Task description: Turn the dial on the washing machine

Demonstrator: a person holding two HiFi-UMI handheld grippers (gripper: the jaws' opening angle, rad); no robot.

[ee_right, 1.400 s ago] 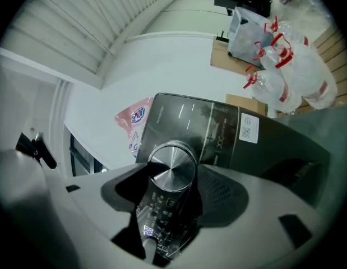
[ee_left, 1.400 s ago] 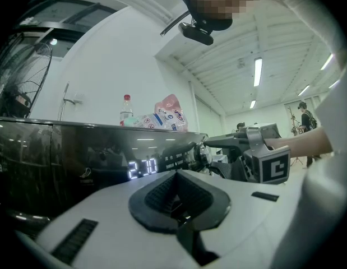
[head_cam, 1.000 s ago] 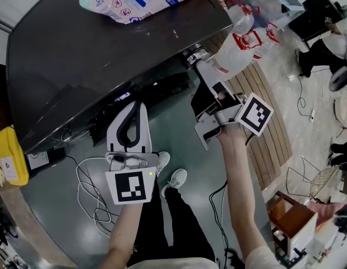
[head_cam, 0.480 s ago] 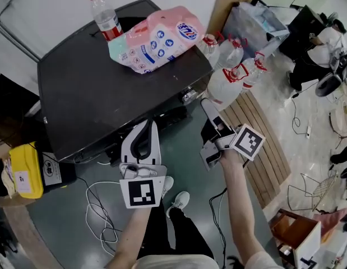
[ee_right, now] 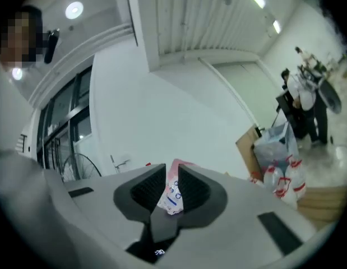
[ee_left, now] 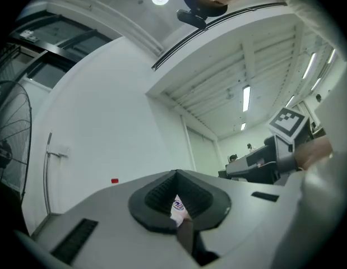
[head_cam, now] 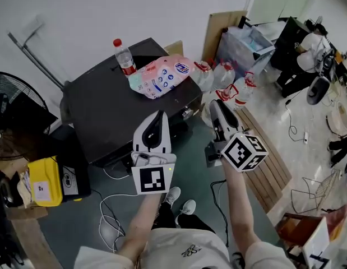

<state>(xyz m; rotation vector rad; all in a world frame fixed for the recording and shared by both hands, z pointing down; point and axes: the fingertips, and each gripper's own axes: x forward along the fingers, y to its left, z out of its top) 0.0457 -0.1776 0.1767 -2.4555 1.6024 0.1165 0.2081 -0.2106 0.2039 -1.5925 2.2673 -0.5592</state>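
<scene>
The washing machine [head_cam: 114,114] is a dark box seen from above in the head view. Its small silver dial [head_cam: 188,113] sits on the front face near the right corner. My right gripper [head_cam: 217,103] hangs just right of the dial, apart from it. Its jaws are closing to a narrow gap with nothing between them. In the right gripper view [ee_right: 172,175] only the far pink bag shows through that gap. My left gripper [head_cam: 155,118] is shut and empty, held in front of the machine's front edge; its tips [ee_left: 176,175] meet in the left gripper view.
A pink bag [head_cam: 162,77] and a red-capped water bottle [head_cam: 125,58] lie on the machine's top. Several clear jugs [head_cam: 229,83] stand to its right, beside a wooden slatted platform [head_cam: 268,150]. Cables [head_cam: 114,217] trail on the floor; a yellow box [head_cam: 44,181] and a fan [head_cam: 10,94] are at left.
The right gripper has come off the dial and drawn back, and its jaws have narrowed. The left gripper has also pulled away from the front panel. The head camera now sees the whole machine.
</scene>
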